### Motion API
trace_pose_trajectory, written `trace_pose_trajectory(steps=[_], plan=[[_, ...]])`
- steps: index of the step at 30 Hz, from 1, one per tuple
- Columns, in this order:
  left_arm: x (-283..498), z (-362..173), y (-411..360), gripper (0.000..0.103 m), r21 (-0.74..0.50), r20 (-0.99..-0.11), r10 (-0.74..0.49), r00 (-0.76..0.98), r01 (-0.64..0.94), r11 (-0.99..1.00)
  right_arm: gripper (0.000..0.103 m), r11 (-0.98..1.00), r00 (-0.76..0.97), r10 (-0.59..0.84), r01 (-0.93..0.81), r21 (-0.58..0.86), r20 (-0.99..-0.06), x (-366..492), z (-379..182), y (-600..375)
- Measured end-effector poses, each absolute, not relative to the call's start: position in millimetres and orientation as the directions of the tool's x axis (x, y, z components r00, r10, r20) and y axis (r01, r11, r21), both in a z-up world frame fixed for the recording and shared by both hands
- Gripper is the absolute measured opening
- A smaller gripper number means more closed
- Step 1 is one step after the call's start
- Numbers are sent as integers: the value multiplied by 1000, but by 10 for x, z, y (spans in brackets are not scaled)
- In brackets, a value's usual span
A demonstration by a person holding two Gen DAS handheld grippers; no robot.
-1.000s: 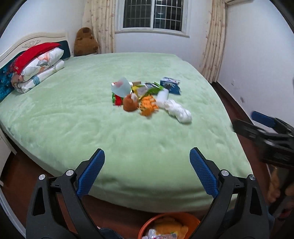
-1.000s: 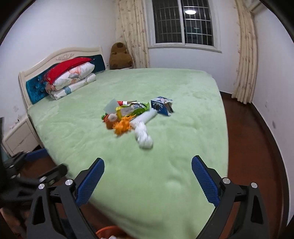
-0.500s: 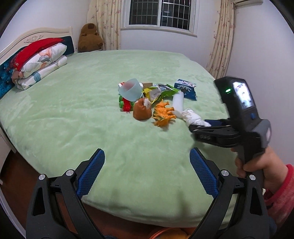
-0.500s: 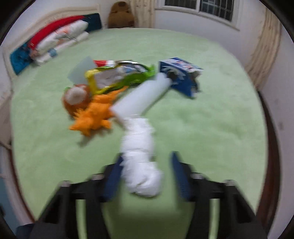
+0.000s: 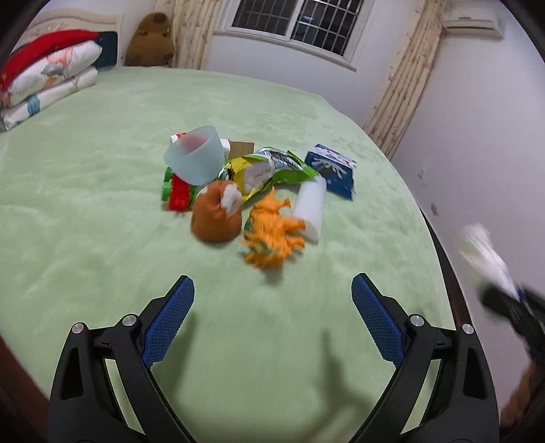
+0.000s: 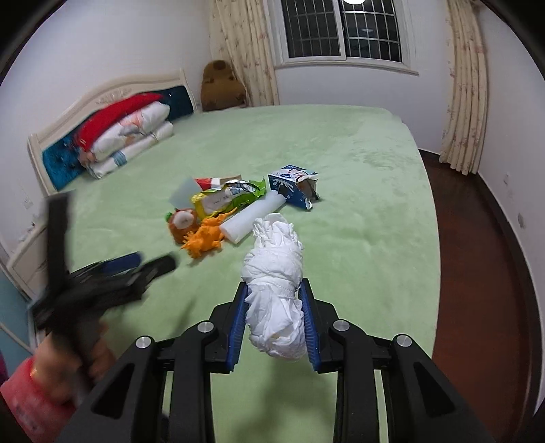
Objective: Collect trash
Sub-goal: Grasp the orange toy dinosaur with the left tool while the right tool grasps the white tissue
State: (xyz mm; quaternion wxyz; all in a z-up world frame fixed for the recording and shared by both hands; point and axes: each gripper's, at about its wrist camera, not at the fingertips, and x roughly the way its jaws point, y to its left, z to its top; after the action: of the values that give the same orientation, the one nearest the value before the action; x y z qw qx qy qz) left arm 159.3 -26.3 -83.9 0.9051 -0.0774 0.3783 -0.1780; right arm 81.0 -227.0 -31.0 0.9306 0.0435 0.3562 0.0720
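Trash lies heaped mid-bed on the green blanket (image 6: 357,170): one foam cylinder (image 6: 252,216), one torn blue carton (image 6: 294,189), one foil snack bag (image 6: 226,197), one translucent cup (image 5: 196,158), one orange scrap (image 6: 204,238). Nearer than that heap, one crumpled white tissue wad (image 6: 276,306) sits clamped in the right gripper (image 6: 274,323), whose jaws have just closed narrow. The left gripper (image 5: 272,317) is spread wide, empty. Curtains flank one barred window (image 6: 344,29).
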Motion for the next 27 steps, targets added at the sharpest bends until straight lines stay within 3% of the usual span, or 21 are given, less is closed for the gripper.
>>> trace_pose_trajectory(steps=[4,9,10,11,14,15,27], plan=[[1862,-887,-332,91,-310,-665,-392,635,243,919,30,974,748,216,-123,189,-627,546,-245,-2319],[2171,-1002,-441,91,-272,-706,-322,631,177,946,30,961,751,267,-166,219,-604,290,-158,-2284],[2228,-1028,-465,87,-264,-719,-310,622,168,950,30,960,750,274,-174,220,-602,254,-146,-2275],[2262,-1049,-477,73,-249,-731,-293,616,160,955,30,960,754,273,-176,216,-598,224,-126,-2266],[2320,-1086,-492,49,-250,-741,-291,605,154,956,30,961,764,271,-185,204,-586,155,-73,-2249],[2305,-1068,-500,46,-240,-740,-285,609,157,958,30,963,767,266,-183,199,-583,116,-63,-2245],[2046,-876,-393,46,-233,-707,-315,633,212,949,30,962,772,263,-170,212,-578,43,-75,-2230]])
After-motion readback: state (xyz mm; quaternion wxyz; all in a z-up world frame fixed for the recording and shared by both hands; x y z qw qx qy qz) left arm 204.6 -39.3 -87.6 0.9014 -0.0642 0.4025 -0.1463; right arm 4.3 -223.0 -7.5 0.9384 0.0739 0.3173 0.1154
